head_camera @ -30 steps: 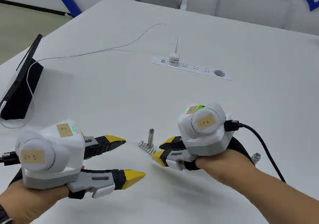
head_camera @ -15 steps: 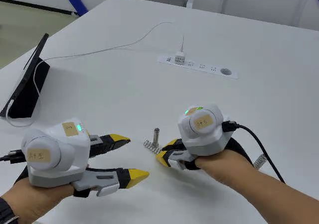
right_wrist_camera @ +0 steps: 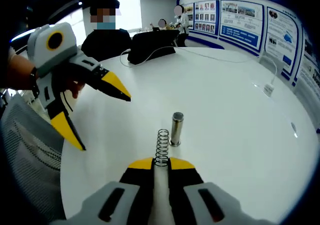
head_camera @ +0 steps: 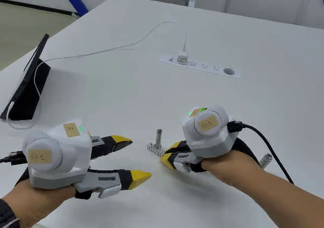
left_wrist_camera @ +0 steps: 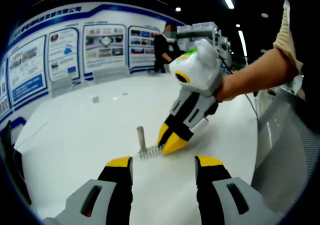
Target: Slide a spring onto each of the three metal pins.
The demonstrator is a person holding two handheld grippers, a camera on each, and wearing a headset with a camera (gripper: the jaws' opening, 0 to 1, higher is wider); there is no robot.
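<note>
Nearest, left claw [head_camera: 137, 158]: spread wide, empty, held off to one side, probably kept free to steady the work; next, right claw [right_wrist_camera: 161, 164]: pinched narrowly on one end of the spring [right_wrist_camera: 161, 144], whose free end lies low beside the foot of the upright pin [right_wrist_camera: 176, 128], not yet over its top. The end grip seems meant to leave the coil's bore open for threading. Beyond, counter [head_camera: 126, 96]: bare around the pin, ample room; power strip [head_camera: 200, 66] well apart; dark screen [head_camera: 28, 88] at the left edge.
</note>
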